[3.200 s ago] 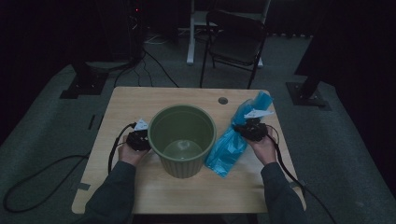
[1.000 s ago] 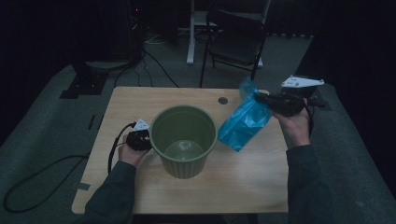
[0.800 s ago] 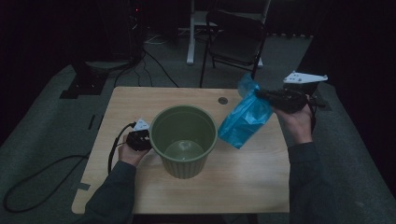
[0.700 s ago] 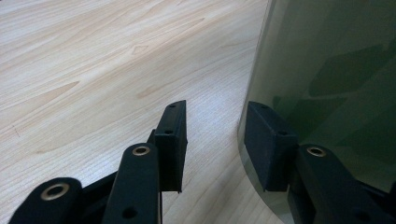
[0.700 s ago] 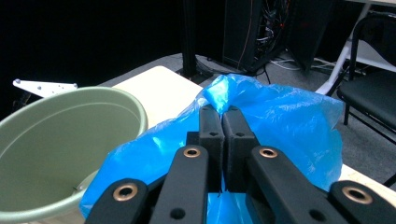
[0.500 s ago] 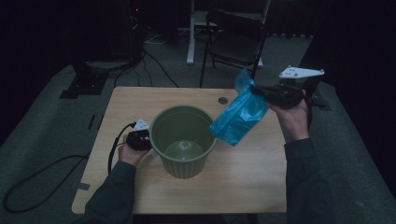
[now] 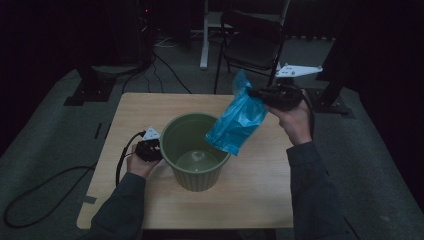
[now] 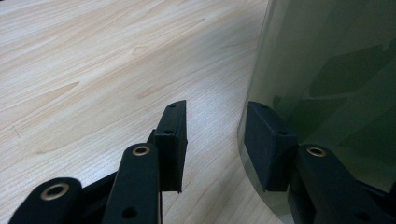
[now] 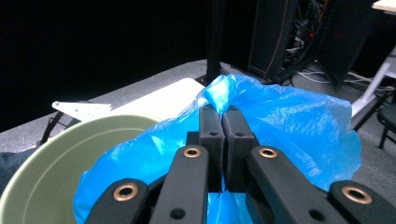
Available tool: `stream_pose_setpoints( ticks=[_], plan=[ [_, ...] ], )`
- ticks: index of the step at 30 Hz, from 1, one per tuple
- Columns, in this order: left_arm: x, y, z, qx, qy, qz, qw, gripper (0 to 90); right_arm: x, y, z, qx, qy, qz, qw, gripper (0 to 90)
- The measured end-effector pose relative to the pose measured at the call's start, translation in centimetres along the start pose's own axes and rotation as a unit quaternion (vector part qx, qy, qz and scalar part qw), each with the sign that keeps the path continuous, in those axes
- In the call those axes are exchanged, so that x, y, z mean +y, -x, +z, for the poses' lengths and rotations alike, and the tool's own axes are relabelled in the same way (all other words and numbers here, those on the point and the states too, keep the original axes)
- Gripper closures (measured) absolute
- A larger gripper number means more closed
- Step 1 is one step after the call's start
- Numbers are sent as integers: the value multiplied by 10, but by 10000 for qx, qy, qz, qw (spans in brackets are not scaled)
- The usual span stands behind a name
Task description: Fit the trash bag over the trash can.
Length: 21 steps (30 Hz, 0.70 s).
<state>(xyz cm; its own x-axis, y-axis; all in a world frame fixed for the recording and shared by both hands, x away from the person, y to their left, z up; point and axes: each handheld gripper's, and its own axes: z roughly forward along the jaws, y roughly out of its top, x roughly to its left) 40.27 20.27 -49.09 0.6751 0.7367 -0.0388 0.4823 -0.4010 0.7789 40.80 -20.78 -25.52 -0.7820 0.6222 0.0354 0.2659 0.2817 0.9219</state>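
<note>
Bagging step: right tool [image 7: 256, 93] is pinching the crinkled blue plastic bag [image 7: 236, 122] shut-jawed, dangling it over the round green plastic bin [image 7: 196, 151] on the wooden counter [image 7: 260, 192]. Left tool [image 8: 212, 137], jaws spread, is bracing the bin wall. Next: probably lowering the bag inside.

Dim studio: dark curtains, floor cables [image 7: 165, 70], stands.

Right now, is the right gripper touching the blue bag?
Touching. In the right gripper view, the right gripper has its jaws pressed together on a pinch of the blue bag; the high view shows the bag hanging from it over the bin.
</note>
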Motion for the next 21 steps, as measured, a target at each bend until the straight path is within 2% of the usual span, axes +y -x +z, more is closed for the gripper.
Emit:
stream_pose_setpoints(
  ticks=[11,16,18,21],
  plan=[
    [0,-2,-4,3,72,-48,10000,591,7,-22,37,265,-72,-32,9996,884],
    [0,-5,-8,33,137,-94,9999,590,0,-30,52,329,-216,-62,9992,884],
    [0,-8,-11,66,183,-158,9997,590,-9,-36,62,372,-342,-112,9987,884],
    [-1,-9,-13,95,230,-187,9995,590,-17,-40,68,421,-434,-107,9981,884]
  ],
)
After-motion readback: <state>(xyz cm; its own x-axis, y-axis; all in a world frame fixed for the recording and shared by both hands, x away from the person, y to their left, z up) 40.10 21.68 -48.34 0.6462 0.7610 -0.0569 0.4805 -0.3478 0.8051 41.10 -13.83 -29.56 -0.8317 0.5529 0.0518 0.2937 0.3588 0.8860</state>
